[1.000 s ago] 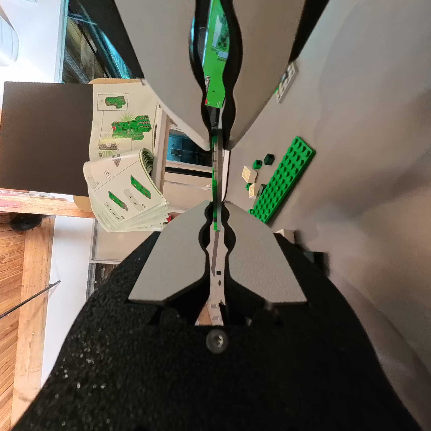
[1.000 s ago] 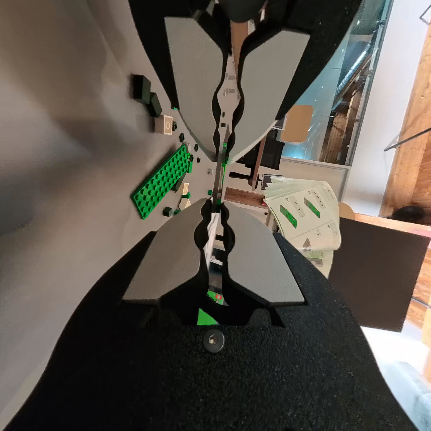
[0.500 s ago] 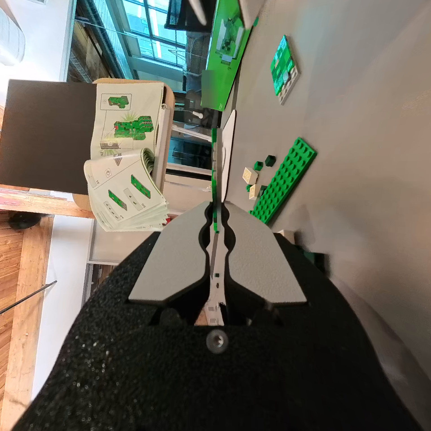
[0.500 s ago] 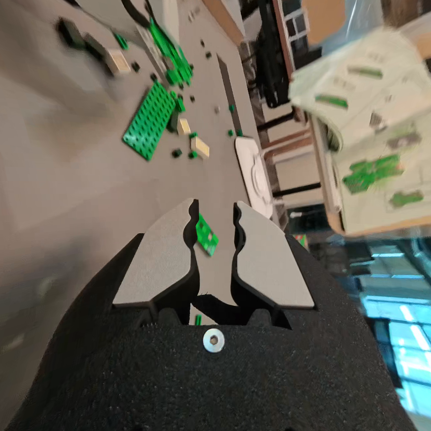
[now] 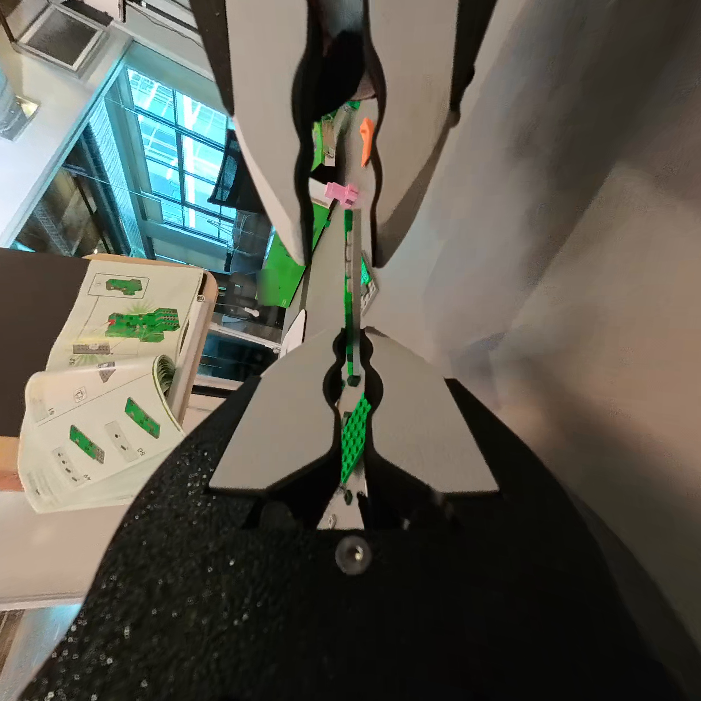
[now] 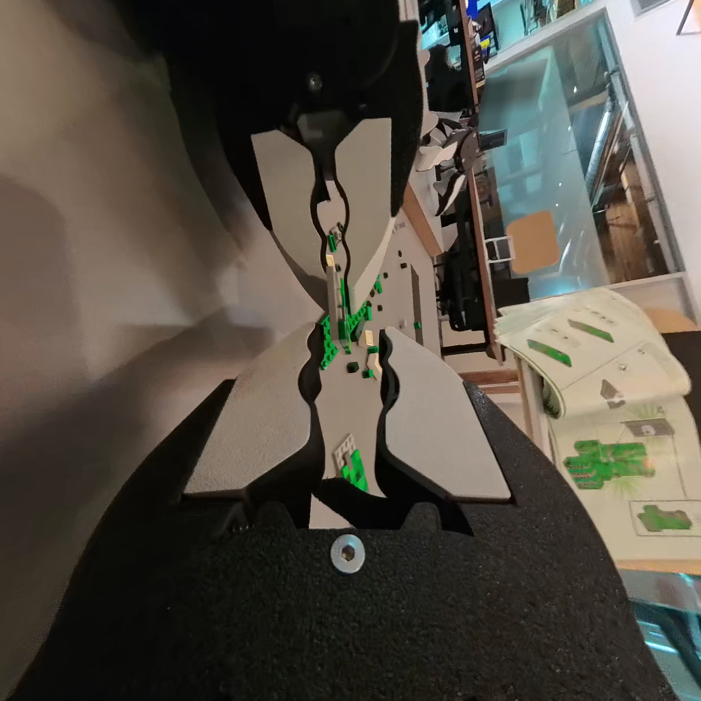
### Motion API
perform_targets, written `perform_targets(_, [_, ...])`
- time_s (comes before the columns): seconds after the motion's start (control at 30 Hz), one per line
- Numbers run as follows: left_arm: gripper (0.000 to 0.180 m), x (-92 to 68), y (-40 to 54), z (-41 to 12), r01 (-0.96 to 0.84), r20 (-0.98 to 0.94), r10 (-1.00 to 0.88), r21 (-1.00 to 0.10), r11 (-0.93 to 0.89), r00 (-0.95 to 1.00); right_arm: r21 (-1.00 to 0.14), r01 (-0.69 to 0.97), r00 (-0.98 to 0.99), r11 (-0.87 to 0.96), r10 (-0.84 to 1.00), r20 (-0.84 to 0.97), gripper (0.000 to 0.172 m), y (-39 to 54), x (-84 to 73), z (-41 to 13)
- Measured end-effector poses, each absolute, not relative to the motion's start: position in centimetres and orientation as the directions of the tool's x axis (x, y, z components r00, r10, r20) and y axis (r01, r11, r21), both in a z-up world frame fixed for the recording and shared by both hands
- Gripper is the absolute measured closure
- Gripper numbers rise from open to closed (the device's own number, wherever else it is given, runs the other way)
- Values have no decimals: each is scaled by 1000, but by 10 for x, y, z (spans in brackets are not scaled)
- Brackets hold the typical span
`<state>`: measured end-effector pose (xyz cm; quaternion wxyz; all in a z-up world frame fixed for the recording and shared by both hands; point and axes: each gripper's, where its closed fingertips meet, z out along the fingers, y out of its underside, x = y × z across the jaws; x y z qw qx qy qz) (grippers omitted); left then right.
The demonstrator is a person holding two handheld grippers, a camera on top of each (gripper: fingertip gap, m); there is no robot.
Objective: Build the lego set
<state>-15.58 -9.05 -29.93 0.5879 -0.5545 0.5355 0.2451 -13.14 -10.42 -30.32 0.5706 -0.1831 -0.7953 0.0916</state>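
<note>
Two wrist cameras, rolled sideways, face each other over a grey table.

The left view is taken along its own fingers with the table [image 5: 569, 189] at 3 o'clock, the right view with the table [image 6: 95, 189] at 9 o'clock. Each is set very close, the opposite gripper being seen at 12 o'clock. The open instruction booklet [image 5: 106, 417] [image 6: 607, 379] and green studded plate [image 5: 354, 440] [image 6: 330, 341] are shared.

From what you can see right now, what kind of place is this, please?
Probably an office or lab workspace used for toy-brick building: a grey table scattered with small bricks and a green studded plate, an open instruction booklet, and large windows beyond.
</note>
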Motion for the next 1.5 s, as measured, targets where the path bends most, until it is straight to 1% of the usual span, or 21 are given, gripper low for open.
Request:
perform_targets(0.1, [175, -158, -90, -298, -857, -874, -329, -447, 257, 358, -345, 140, -249, 928, 370, 895, 152, -109, -129, -295])
perform_targets(0.2, [175, -157, -93, -296, -824, -849, -356, -495, 275, 391, -362, 151, -265, 920, 391, 882, 152, -110, -125, -297])
perform_targets(0.23, [175, -153, -95, -296, -816, -846, -366, -500, 291, 388, -353, 152, -263, 923, 382, 886, 152, -111, -125, -298])
perform_targets(0.3, [175, -148, -98, -296, -815, -852, -374, -487, 314, 365, -338, 132, -256, 932, 361, 897, 164, -116, -126, -300])
perform_targets(0.37, [175, -148, -97, -300, -833, -869, -367, -453, 317, 333, -345, 153, -264, 926, 374, 889, 166, -117, -127, -307])
perform_targets(0.43, [168, -147, -93, -303, -812, -841, -391, -501, 298, 375, -340, 219, -244, 914, 389, 888, 166, -104, -125, -310])
perform_targets(0.47, [161, -149, -90, -303, -807, -825, -396, -525, 270, 404, -311, 279, -236, 908, 379, 895, 166, -91, -123, -313])
perform_targets(0.5, [159, -154, -86, -302, -814, -823, -376, -530, 236, 426, -279, 352, -221, 893, 369, 903, 166, -75, -120, -316])
perform_targets(0.6, [164, -171, -79, -299, -828, -826, -315, -534, 169, 468, -142, 548, -273, 825, 337, 901, 165, -36, -103, -332])
perform_targets(0.7, [170, -177, -78, -299, -842, -835, -290, -520, 143, 467, -11, 604, -356, 797, 283, 891, 165, -23, -93, -346])
perform_targets(0.77, [170, -178, -77, -300, -854, -845, -280, -504, 130, 456, 12, 586, -392, 810, 271, 879, 163, -28, -93, -352])
perform_targets(0.8, [170, -178, -77, -300, -857, -848, -278, -499, 126, 452, -6, 577, -401, 816, 290, 869, 158, -32, -93, -355])
perform_targets(0.83, [171, -179, -77, -300, -859, -848, -275, -497, 120, 453, -48, 580, -395, 813, 333, 856, 146, -36, -92, -356])
perform_targets(0.93, [173, -185, -75, -298, -851, -838, -259, -517, 97, 480, -215, 564, -358, 797, 472, 806, 127, -48, -83, -346])
perform_targets(1.03, [175, -188, -74, -295, -828, -817, -252, -553, 90, 518, -397, 571, -259, 719, 616, 743, 135, -32, -65, -325])
perform_targets(1.1, [177, -188, -74, -295, -821, -811, -254, -563, 91, 528, -541, 681, -99, 493, 795, 599, 146, 10, -48, -322])
perform_targets(1.17, [178, -187, -74, -296, -823, -812, -259, -560, 97, 523, -620, 757, 33, 208, 935, 353, 150, 43, -31, -337])
perform_targets(1.23, [179, -185, -74, -297, -828, -817, -264, -552, 100, 513, -656, 754, 96, 16, 986, 135, 153, 56, -25, -346])
perform_targets(1.3, [179, -185, -75, -297, -827, -816, -267, -552, 101, 512, -633, 771, 117, -65, 992, 40, 156, 63, -21, -354])
perform_targets(1.37, [179, -185, -74, -297, -819, -808, -270, -565, 102, 524, -577, 814, 128, -74, 990, 54, 156, 71, -15, -364])
perform_targets(1.5, [180, -186, -74, -297, -803, -791, -278, -587, 100, 544, -564, 824, 111, -47, 991, 81, 162, 75, -17, -363])
